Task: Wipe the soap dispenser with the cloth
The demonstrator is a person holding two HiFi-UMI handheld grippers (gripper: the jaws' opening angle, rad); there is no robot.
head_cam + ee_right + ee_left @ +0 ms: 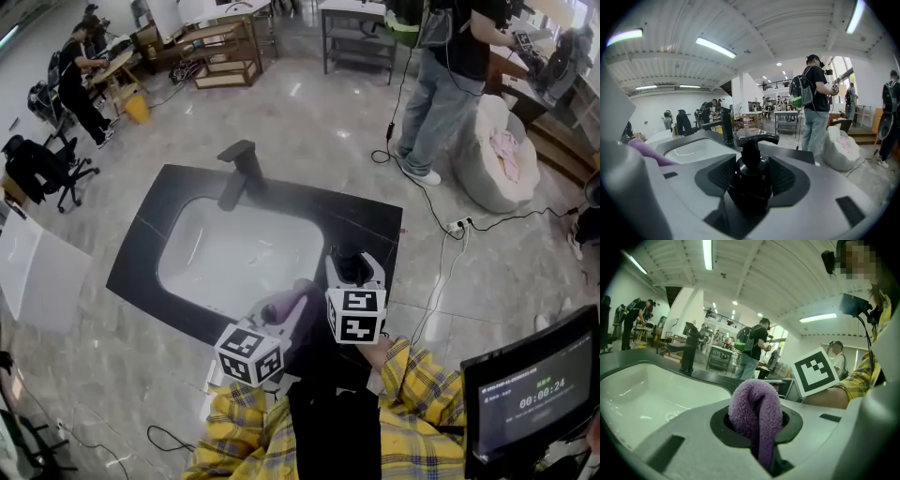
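A black pump soap dispenser (750,180) stands upright between the jaws of my right gripper (751,187), which is shut on its body. In the head view the soap dispenser (349,263) and right gripper (352,274) are over the front right corner of the black counter (141,253). My left gripper (758,432) is shut on a folded purple cloth (756,409), whose loop sticks out past the jaws. From above, the cloth (286,305) in the left gripper (289,311) sits just left of the dispenser, close to it but apart.
A white sink basin (239,253) fills the counter, with a black faucet (241,172) at its far rim. A person (450,75) stands beyond on the right beside a white beanbag (497,155) and floor cables (445,220). A monitor (534,394) sits at lower right.
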